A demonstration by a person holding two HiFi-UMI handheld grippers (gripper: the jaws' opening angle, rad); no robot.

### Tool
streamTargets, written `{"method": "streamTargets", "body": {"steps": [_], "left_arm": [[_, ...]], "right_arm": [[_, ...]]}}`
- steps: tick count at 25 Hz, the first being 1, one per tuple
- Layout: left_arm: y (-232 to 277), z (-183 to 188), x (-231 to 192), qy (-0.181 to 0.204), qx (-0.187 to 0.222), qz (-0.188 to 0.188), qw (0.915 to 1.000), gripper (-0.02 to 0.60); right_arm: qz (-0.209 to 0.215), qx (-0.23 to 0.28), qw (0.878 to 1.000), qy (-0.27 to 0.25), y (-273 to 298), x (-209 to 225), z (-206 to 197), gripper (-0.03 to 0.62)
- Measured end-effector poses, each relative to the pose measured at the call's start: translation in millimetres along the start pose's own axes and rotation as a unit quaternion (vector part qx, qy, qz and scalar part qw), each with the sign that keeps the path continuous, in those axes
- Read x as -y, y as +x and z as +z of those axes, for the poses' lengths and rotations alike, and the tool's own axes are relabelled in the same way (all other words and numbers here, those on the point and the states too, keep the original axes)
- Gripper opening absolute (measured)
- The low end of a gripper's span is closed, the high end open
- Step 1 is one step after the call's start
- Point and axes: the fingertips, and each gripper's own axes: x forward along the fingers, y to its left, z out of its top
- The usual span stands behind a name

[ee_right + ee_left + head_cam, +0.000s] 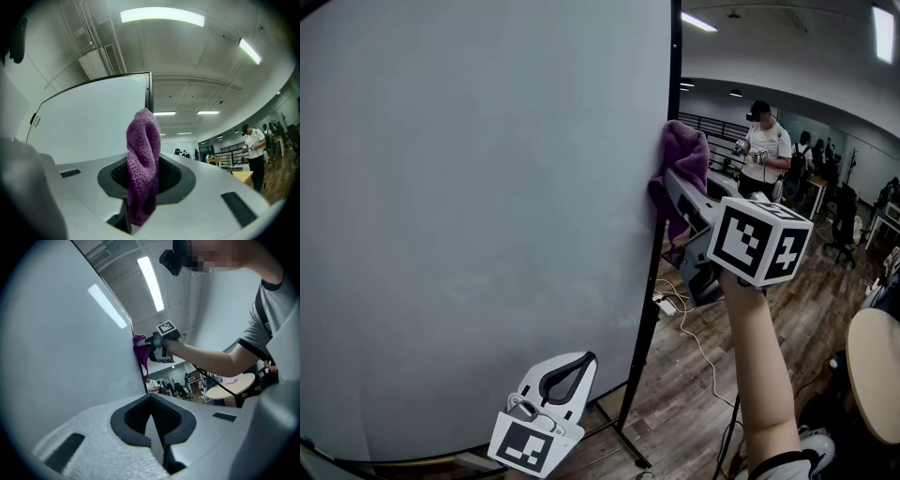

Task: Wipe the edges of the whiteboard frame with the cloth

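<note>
One cloth in right gripper; left gripper empty

purple cloth, nubby woven look. whiteboard is pale grey-white, its frame black. left gripper & right gripper both white/lt grey w/ black ribbed pads. marker cube has b&w squares. floor is brown wood planks, round table beige. bg person wears a white tee + black cap.
</note>
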Motion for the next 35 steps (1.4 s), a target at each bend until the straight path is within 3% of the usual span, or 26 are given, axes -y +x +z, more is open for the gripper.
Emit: {"method": "streamTargets", "body": {"steps": [2,6,14,23,31,35], "left_arm": [[1.1,-1.0,3.7,-0.005,-0.01,-0.008,0.9999,0.017],[4.1,0.0,5.9,-0.058,-0.017,-0.036,0.9975,0.015],[10.8,-9.9,8.5,-0.125,-0.049,-0.067,0.9887,0.015],[7.6,-11.5,12.0,-0.14,-0.053,-0.074,0.986,0.015],[4.7,-46.2,29.5,-0.154,-0.055,-0.084,0.983,0.015],[-2.2,-41.4,30.9,-0.156,-0.057,-0.089,0.9822,0.015]], "right_arm": [[0.0,-0.002,1.0,0.002,-1.4,-0.6,-1.3,0.089],[0.0,-0.005,1.0,0.005,-1.2,-1.2,-2.6,0.091],[0.0,-0.004,1.0,0.003,0.5,-0.7,-2.0,0.089],[-0.004,-0.008,1.0,0.002,-0.9,-3.2,-7.2,0.089],[-0.012,-0.03,0.999,0.0,-13.5,1.9,-56.7,0.089],[-0.016,-0.041,0.999,0.004,-15.4,-2.0,-61.4,0.089]]}}
